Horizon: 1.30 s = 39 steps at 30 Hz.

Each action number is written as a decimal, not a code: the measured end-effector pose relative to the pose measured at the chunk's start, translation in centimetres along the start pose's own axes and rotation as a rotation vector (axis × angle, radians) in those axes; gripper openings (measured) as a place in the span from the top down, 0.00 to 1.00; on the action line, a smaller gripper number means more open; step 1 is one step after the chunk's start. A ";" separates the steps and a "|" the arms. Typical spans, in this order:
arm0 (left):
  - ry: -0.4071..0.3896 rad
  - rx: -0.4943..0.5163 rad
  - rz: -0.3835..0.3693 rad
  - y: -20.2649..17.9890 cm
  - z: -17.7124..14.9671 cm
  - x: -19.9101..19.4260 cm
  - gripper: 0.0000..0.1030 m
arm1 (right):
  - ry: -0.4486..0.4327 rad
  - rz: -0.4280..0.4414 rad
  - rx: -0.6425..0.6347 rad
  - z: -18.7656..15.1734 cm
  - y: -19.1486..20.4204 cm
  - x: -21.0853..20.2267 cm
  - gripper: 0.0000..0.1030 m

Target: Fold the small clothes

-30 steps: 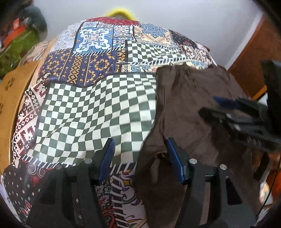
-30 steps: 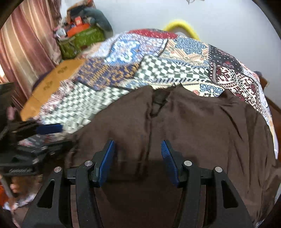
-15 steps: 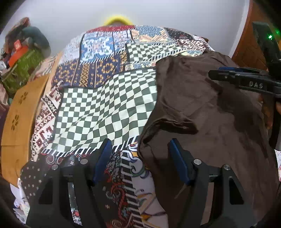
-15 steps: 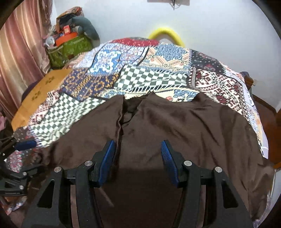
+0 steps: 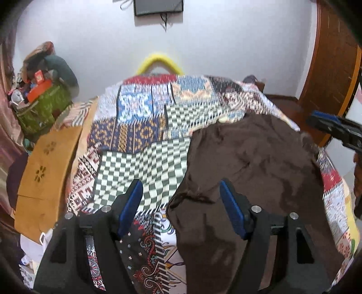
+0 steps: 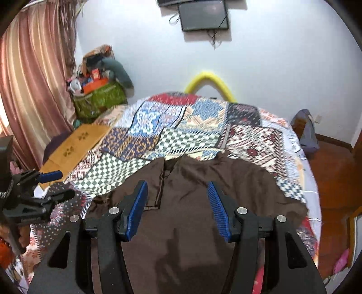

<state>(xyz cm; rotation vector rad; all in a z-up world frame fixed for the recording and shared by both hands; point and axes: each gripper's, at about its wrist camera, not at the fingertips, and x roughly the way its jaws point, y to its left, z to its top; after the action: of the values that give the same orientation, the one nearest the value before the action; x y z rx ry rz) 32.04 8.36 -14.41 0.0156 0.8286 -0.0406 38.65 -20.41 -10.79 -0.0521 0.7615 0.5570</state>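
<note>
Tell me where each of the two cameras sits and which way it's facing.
Left wrist: sits behind the left gripper, looking down across the quilt to the wall; open fingers over the brown garment's left edge; right gripper at far right.
Right wrist: sits behind the right gripper, facing the same wall; open fingers above the garment's middle; left gripper at far left.
Shared: garment, quilt, yellow arch, wall screen.
</note>
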 end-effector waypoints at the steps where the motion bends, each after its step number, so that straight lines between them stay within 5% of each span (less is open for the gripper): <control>1: -0.007 -0.005 0.001 -0.2 0.4 -0.3 0.30 | -0.008 -0.005 0.004 -0.1 -0.3 -0.6 0.50; 9: -0.046 -0.026 -0.025 -2.7 3.8 0.1 0.15 | -0.025 -0.121 0.040 -1.9 -5.9 -3.5 0.50; 15: 0.001 -0.015 -0.039 -5.0 4.8 4.1 0.13 | 0.019 -0.182 0.134 -4.1 -11.4 -3.4 0.50; 23: 0.119 -0.031 -0.038 -5.9 3.3 11.5 0.13 | 0.092 -0.181 0.273 -6.9 -17.2 0.1 0.50; 31: 0.158 -0.055 -0.014 -4.5 2.5 14.2 0.13 | 0.150 -0.208 0.302 -6.7 -20.1 4.8 0.50; 33: 0.165 -0.055 -0.012 -4.3 2.4 14.7 0.13 | 0.157 -0.194 0.318 -6.8 -20.6 5.7 0.59; 36: 0.169 -0.055 -0.018 -4.4 2.3 14.9 0.13 | 0.130 -0.163 0.343 -6.7 -20.8 5.8 0.91; 39: 0.155 -0.044 -0.018 -4.6 2.3 14.3 0.13 | 0.102 -0.178 0.318 -6.0 -19.9 5.2 0.94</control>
<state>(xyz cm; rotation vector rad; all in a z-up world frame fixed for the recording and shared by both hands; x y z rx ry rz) 43.22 3.27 -23.37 -0.0308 0.9846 -0.0380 47.73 -36.50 -21.70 0.1456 0.9267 0.2615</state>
